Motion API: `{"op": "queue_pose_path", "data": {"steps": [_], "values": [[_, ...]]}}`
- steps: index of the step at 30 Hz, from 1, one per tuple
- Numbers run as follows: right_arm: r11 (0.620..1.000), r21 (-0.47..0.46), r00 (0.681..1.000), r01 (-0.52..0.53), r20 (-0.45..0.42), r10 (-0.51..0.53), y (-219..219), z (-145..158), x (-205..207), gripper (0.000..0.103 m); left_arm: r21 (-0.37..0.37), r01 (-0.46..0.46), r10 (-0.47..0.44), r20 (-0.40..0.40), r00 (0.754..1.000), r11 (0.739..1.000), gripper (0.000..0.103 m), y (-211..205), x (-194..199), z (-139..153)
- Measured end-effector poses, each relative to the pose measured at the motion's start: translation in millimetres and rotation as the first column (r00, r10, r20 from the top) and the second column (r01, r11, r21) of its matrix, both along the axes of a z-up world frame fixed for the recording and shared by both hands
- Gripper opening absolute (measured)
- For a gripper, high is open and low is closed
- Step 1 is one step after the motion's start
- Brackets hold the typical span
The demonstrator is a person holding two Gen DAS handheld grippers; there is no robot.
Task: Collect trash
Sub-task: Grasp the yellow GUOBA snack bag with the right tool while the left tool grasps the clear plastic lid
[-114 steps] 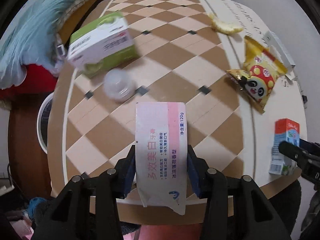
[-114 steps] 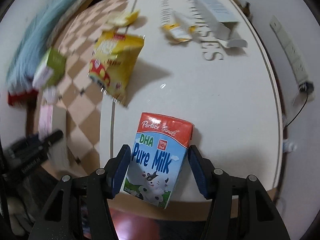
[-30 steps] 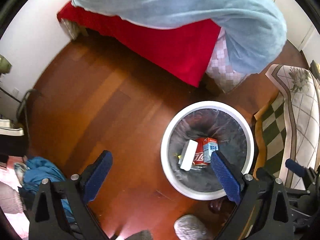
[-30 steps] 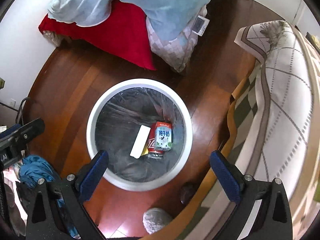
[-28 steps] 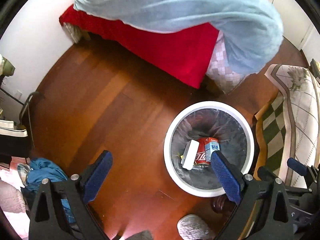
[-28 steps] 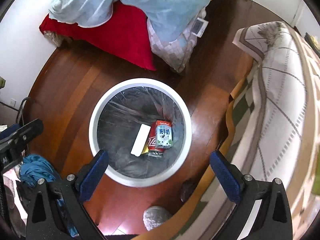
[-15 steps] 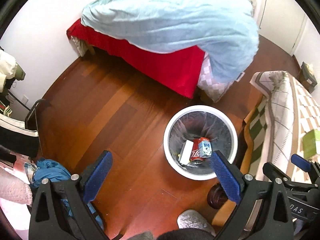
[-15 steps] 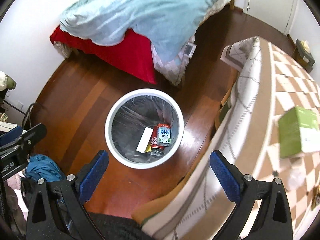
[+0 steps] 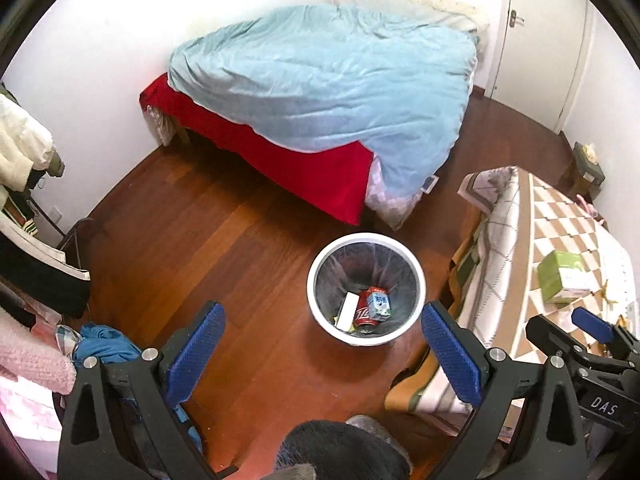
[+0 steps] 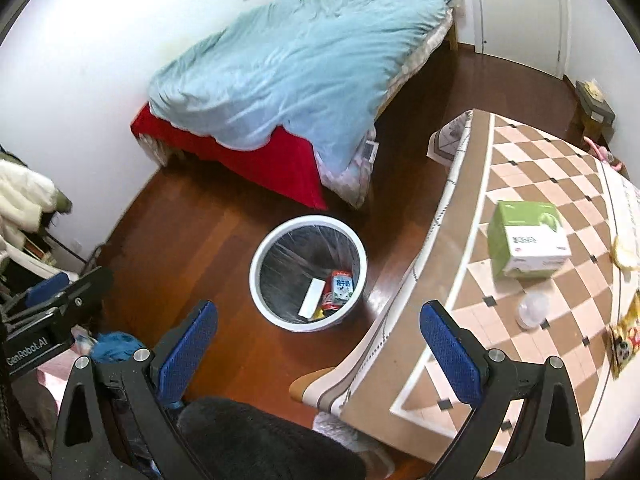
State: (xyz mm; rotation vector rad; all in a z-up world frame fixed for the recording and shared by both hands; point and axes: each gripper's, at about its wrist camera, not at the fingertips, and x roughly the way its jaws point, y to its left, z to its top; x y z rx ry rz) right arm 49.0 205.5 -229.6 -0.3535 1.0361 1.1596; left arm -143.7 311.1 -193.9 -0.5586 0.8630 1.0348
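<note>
A white round trash bin (image 9: 416, 276) (image 10: 256, 264) with a clear liner stands on the wooden floor. Inside lie a white toothpaste box (image 9: 346, 311) (image 10: 311, 298), a red can (image 9: 365, 313) and a milk carton (image 9: 379, 305) (image 10: 343, 287). My left gripper (image 9: 322, 350) is open and empty, high above the floor beside the bin. My right gripper (image 10: 318, 350) is open and empty too, between the bin and the table. On the checkered table (image 10: 520, 364) rest a green and white box (image 10: 528, 240) (image 9: 564, 280), a clear plastic cup (image 10: 532, 310), a yellow snack bag (image 10: 624, 344) and a peel (image 10: 626, 254).
A bed (image 9: 320, 92) with a blue duvet and red sheet fills the back. Clothes hang at the left (image 9: 24, 152), and blue cloth (image 9: 106, 344) lies on the floor. Something dark and fuzzy (image 10: 260, 440) sits at the bottom edge. A door (image 9: 536, 40) is at the back right.
Both grippers have risen and pulled back from the bin, which now looks smaller. The right view has swung toward the table, bringing the green box, cup and snack bag into sight.
</note>
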Motion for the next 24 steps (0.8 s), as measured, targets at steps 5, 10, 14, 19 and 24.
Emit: {"op": "queue_pose_path", "data": {"steps": [5, 10, 14, 19, 24], "values": [[0.997, 0.054, 0.995, 0.054, -0.088, -0.049, -46, 15, 25, 0.102, 0.041, 0.029, -0.030, 0.017, 0.999, 0.999, 0.100, -26, 22, 16], [0.975, 0.033, 0.968, 0.220, -0.128, -0.214, -109, 9, 88, 0.102, 0.003, 0.121, -0.121, 0.014, 0.993, 0.993, 0.100, -56, 81, 2], [0.909, -0.040, 0.901, 0.414, -0.124, -0.416, -163, -15, 156, 0.102, -0.090, 0.212, -0.212, 0.007, 0.977, 0.973, 0.100, -80, 147, -28], [0.802, -0.138, 0.802, 0.581, -0.073, -0.593, -212, -52, 229, 0.102, -0.240, 0.314, -0.322, 0.007, 0.947, 0.918, 0.100, -108, 236, -78], [0.726, -0.200, 0.730, 0.658, -0.069, -0.680, -241, -87, 272, 0.102, -0.315, 0.378, -0.400, -0.006, 0.917, 0.871, 0.100, -128, 303, -115]]}}
